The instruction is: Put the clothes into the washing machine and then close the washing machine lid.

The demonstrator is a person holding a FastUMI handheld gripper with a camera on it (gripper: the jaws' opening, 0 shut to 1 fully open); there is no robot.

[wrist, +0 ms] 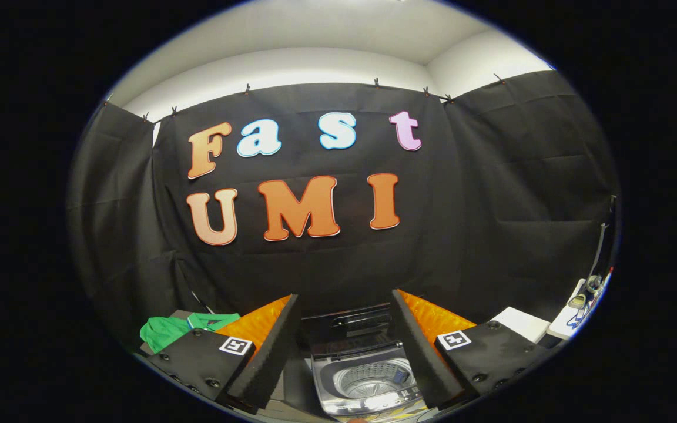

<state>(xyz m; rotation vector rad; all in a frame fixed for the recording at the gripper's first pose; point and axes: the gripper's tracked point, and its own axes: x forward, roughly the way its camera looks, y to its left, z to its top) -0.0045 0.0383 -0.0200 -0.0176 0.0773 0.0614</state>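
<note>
I am hovering above the washing machine (367, 376), my gripper (344, 335) standing wide open and holding nothing, its two orange-backed fingers (268, 346) spreading apart with black ridged pads facing each other. The machine is showing in the gap between my fingers, just below and ahead of them, its lid (347, 326) standing raised at the back and the ribbed metal drum (374, 379) lying open to view. The clothes, a green garment (171, 330), are lying crumpled on a surface off beyond my left finger, well apart from the machine and clear of the drum. A white table (526, 323) is sitting beyond my right finger, against the booth's black cloth wall (491, 205).
</note>
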